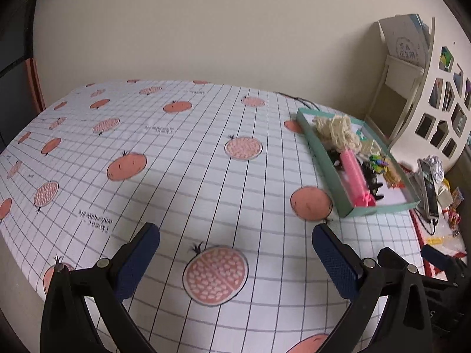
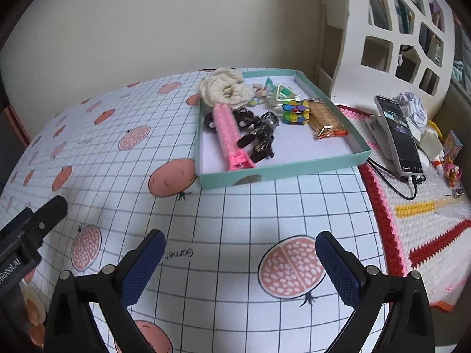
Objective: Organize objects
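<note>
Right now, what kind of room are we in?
Probably a room at home: a table with a fruit-print cloth, a white shelf with books, and a crocheted mat beside a phone.

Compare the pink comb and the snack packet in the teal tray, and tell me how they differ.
The pink comb is long, narrow and solid pink with ridged teeth; the snack packet is shorter, wider and golden-brown with a red end. The comb lies along the left side of the teal tray, touching the black hair clips; the packet lies on the right, beside the colourful beads. Both lie flat inside the tray.
</note>
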